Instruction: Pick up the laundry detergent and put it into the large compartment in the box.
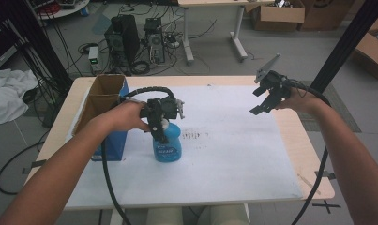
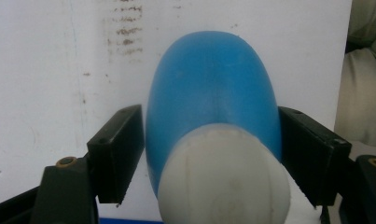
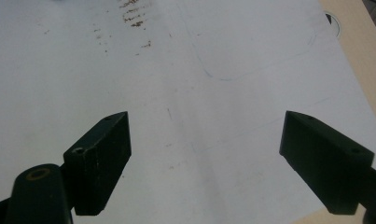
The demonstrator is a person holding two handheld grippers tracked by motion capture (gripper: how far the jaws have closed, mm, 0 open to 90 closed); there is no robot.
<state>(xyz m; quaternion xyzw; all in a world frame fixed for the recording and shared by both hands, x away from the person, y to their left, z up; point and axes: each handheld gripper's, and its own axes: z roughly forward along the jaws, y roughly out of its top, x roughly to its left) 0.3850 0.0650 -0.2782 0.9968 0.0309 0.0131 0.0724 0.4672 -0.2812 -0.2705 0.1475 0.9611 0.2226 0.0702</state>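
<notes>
At table centre-left we clamp the left gripper (image 2: 209,154) onto the blue bottle (image 1: 168,145) w/ white cap, upright on the white mat (image 1: 233,159), while the right gripper (image 1: 267,99) hovers far right, jaws apart.

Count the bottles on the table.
1: a blue bottle standing on the white sheet, beside the cardboard box, between the left gripper's jaws. The box's inside is hidden.

My left gripper (image 1: 161,123) is all black, brass screws at the jaw roots, a ribbed black cable looping off it. My right gripper (image 1: 266,100) matches, grey three-cornered plate on top. Forearms bare, no sleeves.
</notes>
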